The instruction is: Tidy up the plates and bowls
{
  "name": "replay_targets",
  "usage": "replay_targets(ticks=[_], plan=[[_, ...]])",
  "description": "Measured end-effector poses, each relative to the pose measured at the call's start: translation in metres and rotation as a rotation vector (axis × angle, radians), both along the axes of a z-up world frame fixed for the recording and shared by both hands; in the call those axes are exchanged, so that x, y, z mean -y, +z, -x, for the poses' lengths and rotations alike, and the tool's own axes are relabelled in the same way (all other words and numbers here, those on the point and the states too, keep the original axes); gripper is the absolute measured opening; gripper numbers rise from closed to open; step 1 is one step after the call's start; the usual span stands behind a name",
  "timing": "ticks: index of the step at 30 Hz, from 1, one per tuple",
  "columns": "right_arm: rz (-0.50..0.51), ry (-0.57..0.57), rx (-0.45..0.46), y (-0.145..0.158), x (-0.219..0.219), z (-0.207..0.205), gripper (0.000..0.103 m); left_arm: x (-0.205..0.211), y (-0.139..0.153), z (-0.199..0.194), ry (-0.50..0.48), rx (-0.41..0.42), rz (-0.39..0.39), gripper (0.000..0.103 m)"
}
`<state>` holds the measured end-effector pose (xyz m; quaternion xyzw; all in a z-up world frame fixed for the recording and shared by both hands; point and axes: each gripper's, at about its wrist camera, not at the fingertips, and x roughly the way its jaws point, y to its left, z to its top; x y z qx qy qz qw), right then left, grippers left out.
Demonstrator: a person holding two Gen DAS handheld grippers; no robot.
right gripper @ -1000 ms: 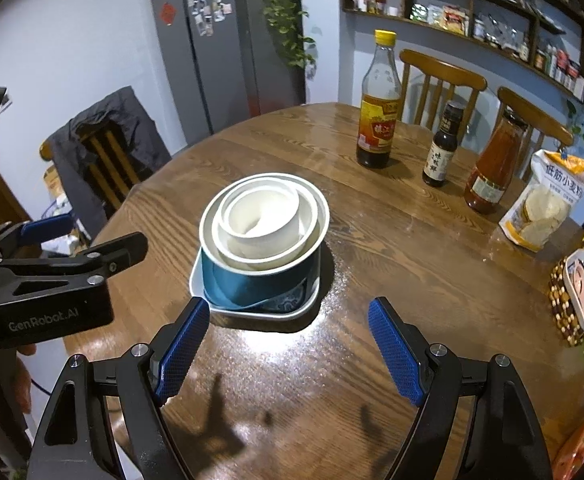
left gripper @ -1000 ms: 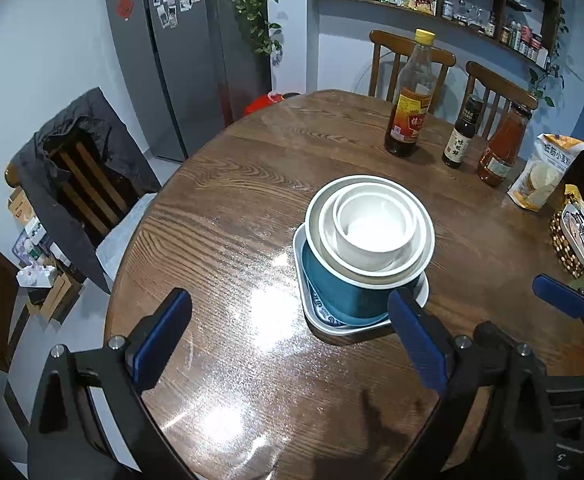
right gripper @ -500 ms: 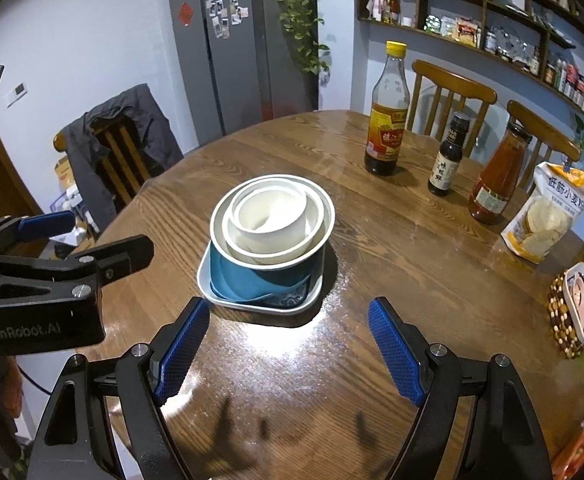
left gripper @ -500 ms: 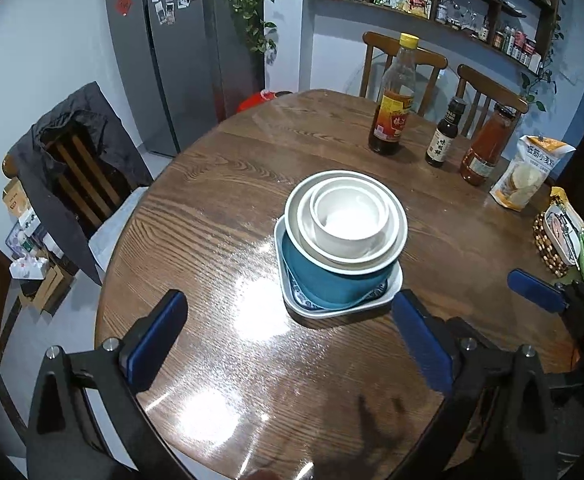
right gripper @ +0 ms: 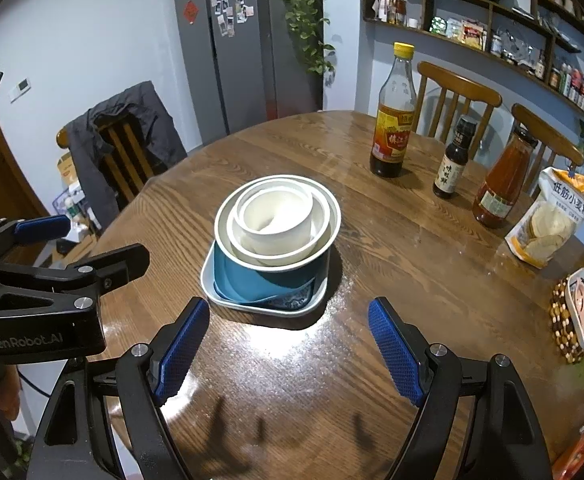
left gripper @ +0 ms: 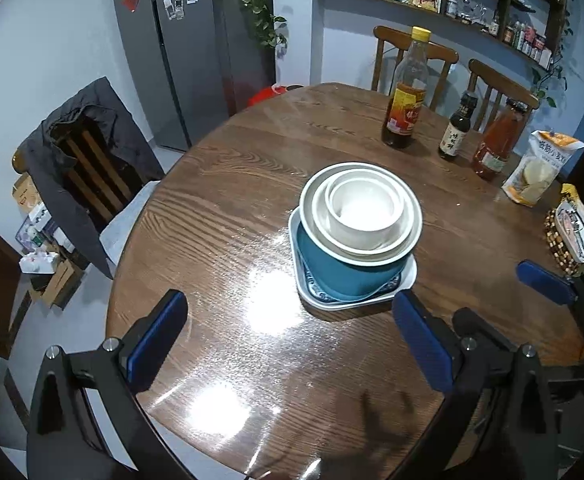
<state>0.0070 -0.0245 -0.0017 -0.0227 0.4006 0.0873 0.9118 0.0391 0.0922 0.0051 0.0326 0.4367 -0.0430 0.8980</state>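
Observation:
A stack of dishes stands in the middle of the round wooden table (left gripper: 219, 208). A white squarish plate (left gripper: 406, 280) (right gripper: 259, 308) is at the bottom, a teal bowl (left gripper: 340, 276) (right gripper: 251, 280) on it, then nested white bowls, the smallest (left gripper: 366, 216) (right gripper: 275, 220) on top. My left gripper (left gripper: 292, 344) is open and empty, above the table's near side, short of the stack. My right gripper (right gripper: 287, 344) is open and empty, also short of the stack. The left gripper shows at the left of the right wrist view (right gripper: 47, 252).
A tall vinegar bottle (left gripper: 406, 92), a small dark bottle (left gripper: 458, 128) and a red sauce bottle (left gripper: 498, 140) stand at the far side. A flour bag (left gripper: 540, 168) and snack items (left gripper: 576, 236) lie at the right edge. Chairs surround the table; one at the left holds a dark jacket (left gripper: 79, 152).
Both grippers have drawn back and up from the stack, which looks smaller and farther. The dishes have not moved. Both grippers stay open.

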Motion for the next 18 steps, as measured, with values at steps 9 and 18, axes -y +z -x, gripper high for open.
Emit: replay_targets(ticks=[9, 18], plan=[[0.024, 0.008, -0.026, -0.009, -0.001, -0.003, 0.082, 0.001, -0.009, 0.002, 0.022, 0.04, -0.08, 0.103], [0.045, 0.013, -0.055, -0.019, -0.005, -0.006, 0.082, 0.003, -0.022, -0.003, 0.015, 0.014, -0.087, 0.103]])
